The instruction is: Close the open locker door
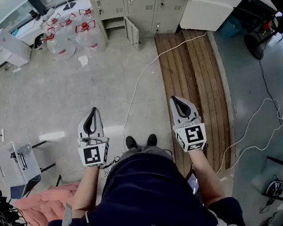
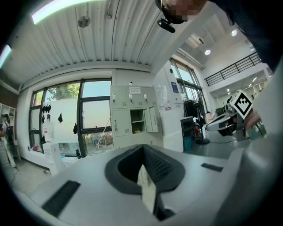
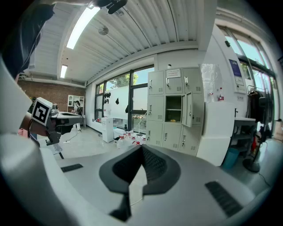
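Here we are, looking down from the head view: both forearms reach straight ahead of the body, side by side, pointing towards 12 o'clock. The left gripper (image 1: 94, 112) sits at 9 o'clock of the shoes (image 1: 141, 141), and the right gripper (image 1: 174, 101) at 3 o'clock of them, over the edge of the wooden boards (image 1: 192, 73). Each marker cube faces up at me, so the wrists are flat, not rolled, with the noses dipped only a little.

In the left gripper view, the left gripper (image 2: 143, 151) has its jaws pressed together at the tips, with nothing between them. It's the same story in the right gripper view: the right gripper (image 3: 141, 150) is closed tip to tip and empty.

And the target: the open locker door (image 1: 132, 32) is well away at 12 o'clock, standing out from the locker bank (image 1: 143, 2). From the right gripper it shows at 1 o'clock above the jaw tips, the door (image 3: 187, 109) swung out to the right of its open compartment. From the left, it sits just right of 12 o'clock (image 2: 152, 119). Neither gripper is anywhere near it. Water jugs (image 1: 87, 33) stand at 11 o'clock, left of the lockers.
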`<state>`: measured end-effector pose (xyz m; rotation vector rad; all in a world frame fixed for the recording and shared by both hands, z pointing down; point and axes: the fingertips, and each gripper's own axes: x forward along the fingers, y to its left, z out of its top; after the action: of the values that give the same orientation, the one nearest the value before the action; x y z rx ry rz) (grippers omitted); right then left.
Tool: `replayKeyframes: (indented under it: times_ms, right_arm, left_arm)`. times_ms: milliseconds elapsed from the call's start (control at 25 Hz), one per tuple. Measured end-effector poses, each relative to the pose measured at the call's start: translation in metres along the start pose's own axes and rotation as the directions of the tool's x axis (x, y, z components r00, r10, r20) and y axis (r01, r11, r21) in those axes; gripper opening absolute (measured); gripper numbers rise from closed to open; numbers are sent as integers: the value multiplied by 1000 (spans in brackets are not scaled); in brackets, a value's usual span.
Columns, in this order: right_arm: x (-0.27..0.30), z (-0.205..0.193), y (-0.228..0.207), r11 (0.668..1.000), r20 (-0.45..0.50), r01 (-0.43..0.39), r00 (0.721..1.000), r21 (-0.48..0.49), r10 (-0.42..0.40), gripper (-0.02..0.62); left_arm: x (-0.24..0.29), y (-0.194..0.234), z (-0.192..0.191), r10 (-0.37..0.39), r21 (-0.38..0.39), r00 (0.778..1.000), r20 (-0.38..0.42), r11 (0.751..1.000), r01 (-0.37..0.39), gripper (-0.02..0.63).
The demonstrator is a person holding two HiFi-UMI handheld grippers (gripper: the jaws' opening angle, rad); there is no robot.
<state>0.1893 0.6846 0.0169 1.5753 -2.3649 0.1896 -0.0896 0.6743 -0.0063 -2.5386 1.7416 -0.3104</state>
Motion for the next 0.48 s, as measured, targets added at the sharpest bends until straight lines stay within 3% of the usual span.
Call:
replayKeyframes:
  times_ms: [480]
  right_arm:
    - [-2, -2, 1, 1000, -3, 2, 1000, -3, -2, -6]
  left_arm:
    - [-1, -3, 4, -9, -15, 999, 33, 1000, 10, 2]
